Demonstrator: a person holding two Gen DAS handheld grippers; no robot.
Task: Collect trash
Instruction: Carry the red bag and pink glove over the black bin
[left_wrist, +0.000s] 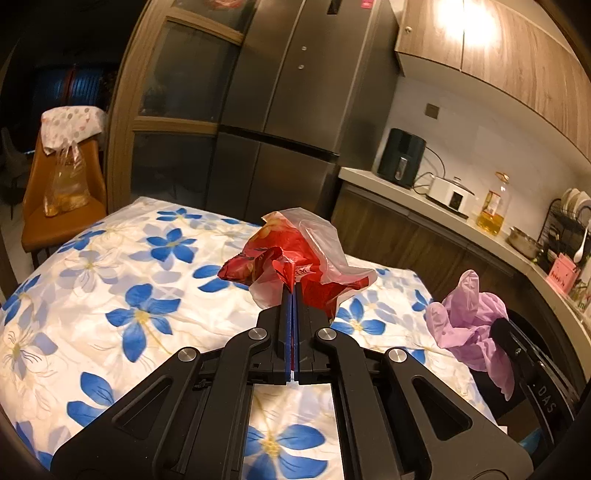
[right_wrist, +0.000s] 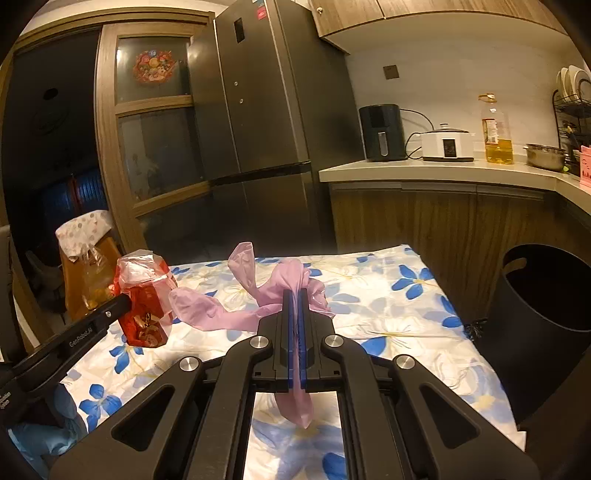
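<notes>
Right wrist view shows the black bin (right_wrist: 546, 295) standing on the floor at the far right, just past the right edge of the table with the blue-flowered cloth (right_wrist: 388, 314); that is the relation the coming move turns on. The right gripper (right_wrist: 294, 295) has its jaws pressed together on a pink plastic glove (right_wrist: 236, 295), whose fingers spread out to the left and far side while one limp end hangs down between the arms of the gripper. The glove is lifted clear of the cloth.

From the left wrist view, the left gripper (left_wrist: 293, 291) is clamped on a crumpled red snack wrapper with a clear bag around it (left_wrist: 295, 254), also held above the cloth. The glove (left_wrist: 469, 325) appears to its right, so the right hand sits between the left hand's load and the bin.

My judgement: the right hand is the nearer one and needs a short swing rightward over the bin's open mouth; the left must travel farther, across the table's right side, and should follow behind to avoid crossing.
</notes>
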